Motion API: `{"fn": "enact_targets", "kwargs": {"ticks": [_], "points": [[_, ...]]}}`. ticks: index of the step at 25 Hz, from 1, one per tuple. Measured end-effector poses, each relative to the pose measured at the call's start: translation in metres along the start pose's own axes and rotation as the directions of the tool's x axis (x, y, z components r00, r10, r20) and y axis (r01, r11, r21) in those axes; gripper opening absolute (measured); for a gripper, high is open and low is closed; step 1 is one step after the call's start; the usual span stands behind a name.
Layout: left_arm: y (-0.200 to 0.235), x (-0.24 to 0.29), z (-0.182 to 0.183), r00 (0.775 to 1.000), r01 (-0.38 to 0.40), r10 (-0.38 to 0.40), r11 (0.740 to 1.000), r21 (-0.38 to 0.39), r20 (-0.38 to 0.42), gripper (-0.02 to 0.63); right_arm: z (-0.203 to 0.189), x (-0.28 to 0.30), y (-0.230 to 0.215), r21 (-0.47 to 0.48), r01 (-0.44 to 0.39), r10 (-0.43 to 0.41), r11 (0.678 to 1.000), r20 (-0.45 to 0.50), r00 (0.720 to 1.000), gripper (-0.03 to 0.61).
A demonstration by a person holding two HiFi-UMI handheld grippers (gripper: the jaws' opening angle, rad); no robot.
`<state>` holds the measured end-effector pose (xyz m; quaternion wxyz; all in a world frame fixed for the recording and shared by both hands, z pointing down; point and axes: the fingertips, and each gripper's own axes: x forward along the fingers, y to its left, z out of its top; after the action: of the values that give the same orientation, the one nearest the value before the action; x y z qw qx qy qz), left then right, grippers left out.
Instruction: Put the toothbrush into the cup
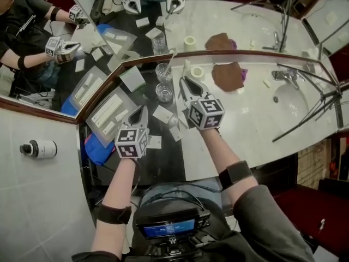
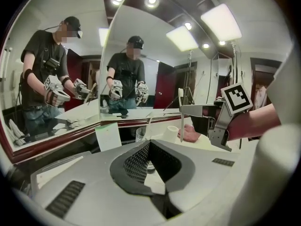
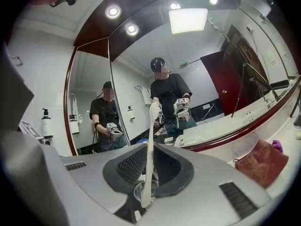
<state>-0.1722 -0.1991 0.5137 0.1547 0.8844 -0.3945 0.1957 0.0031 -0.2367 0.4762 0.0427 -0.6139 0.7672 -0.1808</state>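
Observation:
My right gripper (image 1: pixel 184 81) is shut on a white toothbrush (image 3: pixel 150 145), which stands upright between its jaws with the head on top. In the left gripper view the toothbrush (image 2: pixel 181 128) hangs from the right gripper (image 2: pixel 188 109) above the counter. Two clear glass cups (image 1: pixel 164 91) (image 1: pixel 163 71) stand by the mirror, just left of the right gripper's tips. One cup (image 3: pixel 145 190) shows low between the right jaws, behind the brush's handle. My left gripper (image 1: pixel 144 109) is shut and holds nothing, to the left of the cups. A cup (image 2: pixel 140 134) lies beyond it.
A white roll (image 1: pixel 196 72) and a brown cloth (image 1: pixel 227 75) lie right of the cups. A sink (image 1: pixel 294 100) with a tap (image 1: pixel 283 75) and tripod legs are at the far right. White packets and a tray (image 1: pixel 109 113) crowd the dark counter on the left.

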Motion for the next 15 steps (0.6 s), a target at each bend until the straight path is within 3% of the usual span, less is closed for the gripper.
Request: {"fn": "enact_targets", "kwargs": {"ticks": [15], "points": [[0.037, 0.049, -0.018, 1.000, -0.019, 0.019, 1.000, -0.020, 0.000, 0.002, -0.042, 0.079, 0.002, 0.008, -0.023, 0.023, 1.000, -0.003, 1.000, 0.058]]}}
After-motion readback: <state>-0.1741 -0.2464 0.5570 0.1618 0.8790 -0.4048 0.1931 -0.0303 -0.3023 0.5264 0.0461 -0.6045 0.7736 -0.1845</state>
